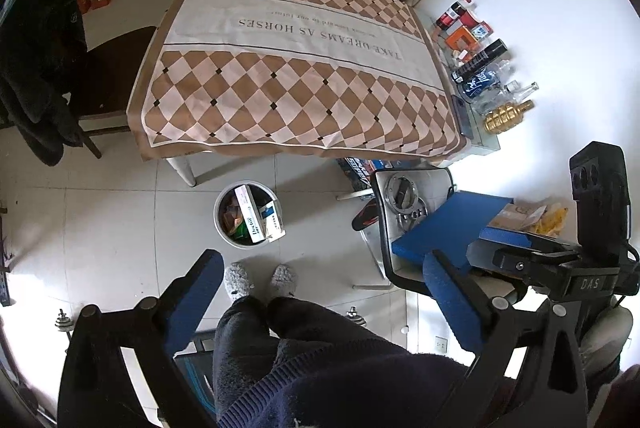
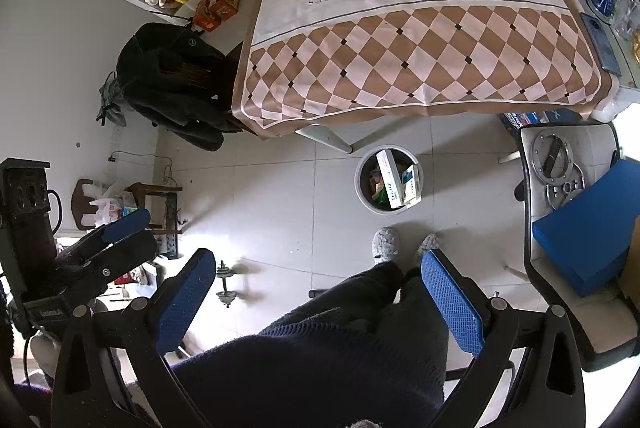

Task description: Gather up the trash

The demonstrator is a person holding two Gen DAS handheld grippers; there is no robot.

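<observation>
A white round trash bin (image 1: 224, 228) stands on the tiled floor in front of the table, holding boxes and wrappers (image 1: 254, 216); it also shows in the right wrist view (image 2: 362, 188). My left gripper (image 1: 324, 268) is open and empty, held high above the floor over the person's legs. My right gripper (image 2: 318, 264) is open and empty too. In the left wrist view the right gripper (image 1: 520, 248) appears at the right; in the right wrist view the left gripper (image 2: 124, 232) appears at the left.
A table with a checkered cloth (image 1: 296, 68) fills the middle. Bottles and boxes (image 1: 480, 56) and a phone (image 2: 602, 44) line its right edge. A chair (image 2: 560, 268) with a blue box (image 2: 588, 232) and metal rings stands right. A chair with a dark coat (image 2: 172, 80) stands left. A dumbbell (image 2: 226, 282) lies on the floor.
</observation>
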